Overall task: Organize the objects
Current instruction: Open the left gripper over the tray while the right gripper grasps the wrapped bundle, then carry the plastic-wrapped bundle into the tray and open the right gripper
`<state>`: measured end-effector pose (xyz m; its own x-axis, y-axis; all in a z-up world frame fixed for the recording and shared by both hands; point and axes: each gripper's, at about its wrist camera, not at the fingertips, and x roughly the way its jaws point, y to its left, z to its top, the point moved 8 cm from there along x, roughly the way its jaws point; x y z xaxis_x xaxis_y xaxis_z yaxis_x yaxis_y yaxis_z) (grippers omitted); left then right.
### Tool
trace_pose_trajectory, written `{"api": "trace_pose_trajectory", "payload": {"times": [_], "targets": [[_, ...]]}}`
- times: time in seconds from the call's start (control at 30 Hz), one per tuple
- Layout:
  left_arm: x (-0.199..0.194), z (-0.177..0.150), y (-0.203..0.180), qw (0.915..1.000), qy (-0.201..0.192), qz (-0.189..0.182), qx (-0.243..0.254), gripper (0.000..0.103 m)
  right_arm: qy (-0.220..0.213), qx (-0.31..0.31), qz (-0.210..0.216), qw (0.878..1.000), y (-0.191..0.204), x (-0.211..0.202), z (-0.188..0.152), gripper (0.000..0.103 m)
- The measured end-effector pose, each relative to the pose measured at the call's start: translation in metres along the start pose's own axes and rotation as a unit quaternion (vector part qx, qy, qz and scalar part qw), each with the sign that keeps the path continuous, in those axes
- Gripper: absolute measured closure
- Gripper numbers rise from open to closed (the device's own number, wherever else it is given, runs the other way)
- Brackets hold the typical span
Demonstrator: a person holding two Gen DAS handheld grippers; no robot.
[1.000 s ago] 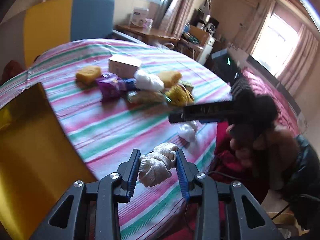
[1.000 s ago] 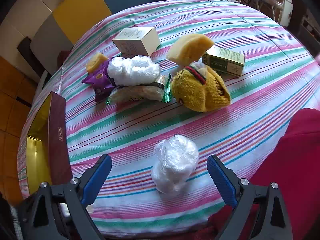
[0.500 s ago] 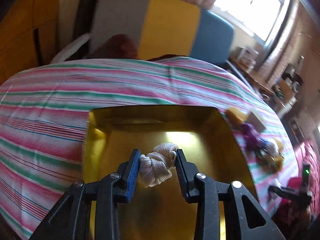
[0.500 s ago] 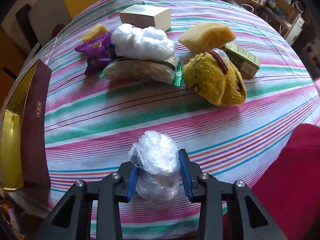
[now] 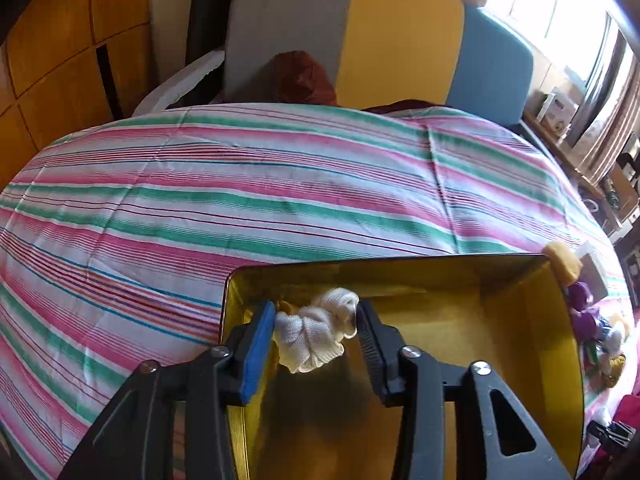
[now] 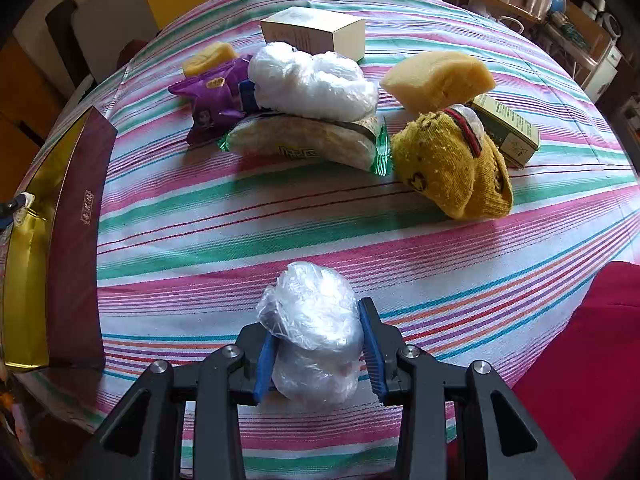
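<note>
Striped tablecloth [image 6: 240, 216]: right tool [image 6: 318, 354] clamps upright plastic bundle [image 6: 312, 320]; left tool [image 5: 316, 330], jaws just opening, flanks crosswise white cloth [image 5: 314, 330].

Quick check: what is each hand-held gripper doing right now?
Left hand-held gripper: jaws just opening over the gold box; white sock bundle between them, grip uncertain.
Right hand-held gripper: shut on the clear plastic bundle.

The left gripper [image 5: 316, 332], low in the frame's centre and pointing steeply down, is spreading its jaws, apparently loosening from what sits between them. The right gripper [image 6: 318, 354], bottom centre, is clamping tight.
</note>
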<state>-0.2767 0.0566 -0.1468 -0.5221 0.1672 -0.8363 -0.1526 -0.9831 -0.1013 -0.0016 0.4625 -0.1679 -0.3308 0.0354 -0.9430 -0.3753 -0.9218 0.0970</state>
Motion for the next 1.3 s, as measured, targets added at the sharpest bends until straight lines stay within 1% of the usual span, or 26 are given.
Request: {"api": "trace_pose_trajectory", "payload": {"times": [0.03, 0.13, 0.33, 0.5, 0.6, 0.63, 0.7, 0.8, 0.97, 1.17, 1.3], "targets": [[0.002, 0.001, 0.002, 1.0, 0.001, 0.01, 0.002, 0.057, 0.0, 0.0, 0.0, 1.0, -0.001, 0.0, 0.0, 0.064], [0.001, 0.0, 0.005, 0.9999, 0.002, 0.005, -0.008, 0.056, 0.0, -0.002, 0.0, 1.0, -0.005, 0.003, 0.002, 0.063], [-0.037, -0.012, 0.01, 0.9996, -0.025, 0.013, -0.005, 0.056, -0.003, -0.009, -0.005, 1.0, -0.008, 0.005, 0.002, 0.063], [-0.079, -0.049, 0.01, 0.9989, -0.046, 0.011, -0.002, 0.056, -0.008, -0.018, -0.013, 1.0, -0.006, 0.008, 0.004, 0.064], [-0.098, -0.077, 0.006, 0.999, -0.043, 0.012, 0.001, 0.056, -0.012, -0.027, -0.019, 0.999, 0.0, 0.009, -0.001, 0.065], [-0.103, -0.087, 0.004, 0.999, -0.043, 0.011, 0.001, 0.056, -0.013, -0.029, -0.021, 0.999, 0.019, 0.014, 0.004, 0.065], [-0.113, -0.101, 0.0, 0.999, -0.044, 0.008, 0.0, 0.056, -0.015, -0.034, -0.024, 0.999, 0.023, 0.015, 0.006, 0.065], [-0.123, -0.114, -0.004, 0.9987, -0.049, 0.015, 0.0, 0.056, -0.018, -0.044, -0.031, 0.998, 0.027, 0.017, 0.008, 0.065], [-0.132, -0.127, -0.007, 0.9981, -0.058, 0.019, 0.001, 0.056, -0.024, -0.054, -0.038, 0.998, 0.029, 0.015, 0.007, 0.065], [-0.134, -0.133, -0.006, 0.9984, -0.055, 0.014, -0.004, 0.056, -0.03, -0.053, -0.026, 0.998, 0.024, 0.003, 0.003, 0.068], [-0.136, -0.136, -0.004, 0.9982, -0.058, 0.015, -0.002, 0.056, -0.052, -0.056, -0.013, 0.997, 0.034, -0.014, 0.008, 0.068]]}}
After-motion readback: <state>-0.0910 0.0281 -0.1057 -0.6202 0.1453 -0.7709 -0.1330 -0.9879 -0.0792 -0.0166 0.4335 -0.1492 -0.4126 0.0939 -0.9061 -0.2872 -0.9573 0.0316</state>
